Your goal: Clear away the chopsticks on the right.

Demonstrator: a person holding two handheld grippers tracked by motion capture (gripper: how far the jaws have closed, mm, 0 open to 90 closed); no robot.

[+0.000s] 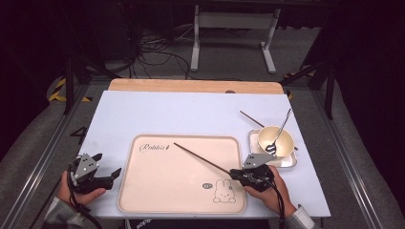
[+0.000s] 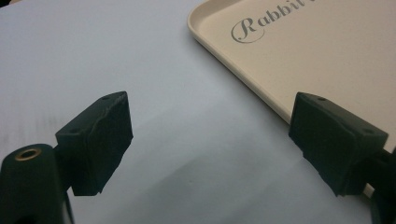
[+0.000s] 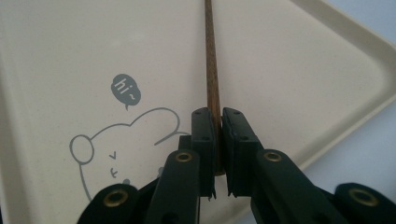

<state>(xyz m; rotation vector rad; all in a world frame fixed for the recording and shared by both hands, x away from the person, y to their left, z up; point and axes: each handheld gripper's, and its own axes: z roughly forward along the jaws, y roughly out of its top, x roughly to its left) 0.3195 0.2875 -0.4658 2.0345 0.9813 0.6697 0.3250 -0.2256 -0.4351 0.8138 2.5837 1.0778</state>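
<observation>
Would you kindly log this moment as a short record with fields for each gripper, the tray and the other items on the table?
right gripper: shut on chopstick, gripped near one end, over the tray by the rabbit drawing
left gripper: open, holding nothing, over the table just left of the tray
tray: beige, chopstick slanting over it
second chopstick: lying on the table behind the bowl
bowl: on a small white dish, spoon leaning inside

Black tools (image 3: 218, 135) — brass screw holes, grey plates, grey sleeves
</observation>
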